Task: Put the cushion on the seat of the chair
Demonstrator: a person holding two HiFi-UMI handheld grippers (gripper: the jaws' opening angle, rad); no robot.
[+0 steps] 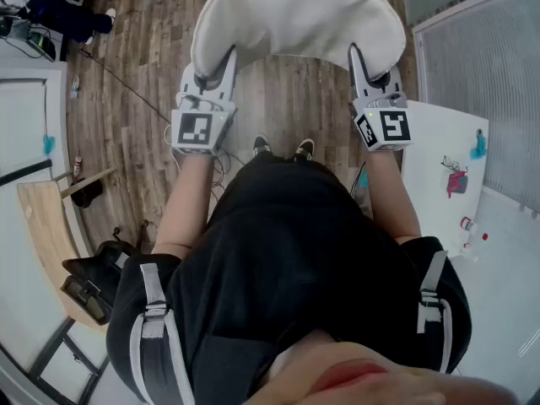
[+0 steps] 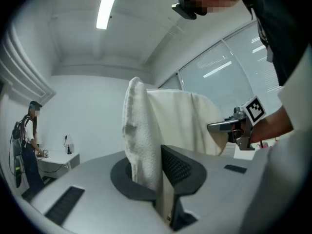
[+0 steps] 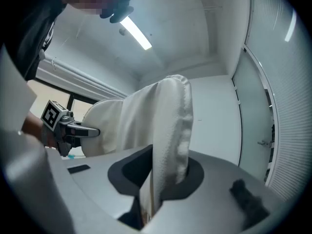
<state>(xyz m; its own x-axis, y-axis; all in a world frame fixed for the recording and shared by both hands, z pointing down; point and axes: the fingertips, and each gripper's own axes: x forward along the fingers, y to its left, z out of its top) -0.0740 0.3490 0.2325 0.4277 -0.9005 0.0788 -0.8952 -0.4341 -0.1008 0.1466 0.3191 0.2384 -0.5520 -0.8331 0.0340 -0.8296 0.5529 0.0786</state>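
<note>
The left claw is clamped on one side edge of the white cushion, with the fabric squeezed tight in its jaws (the edge stands up out of them). The right claw pinches the opposite edge in the same way. Both claws point level. Between them the cushion is held spread in the air in front of the person, above the wooden floor. A white table stands at the person's right.
</note>
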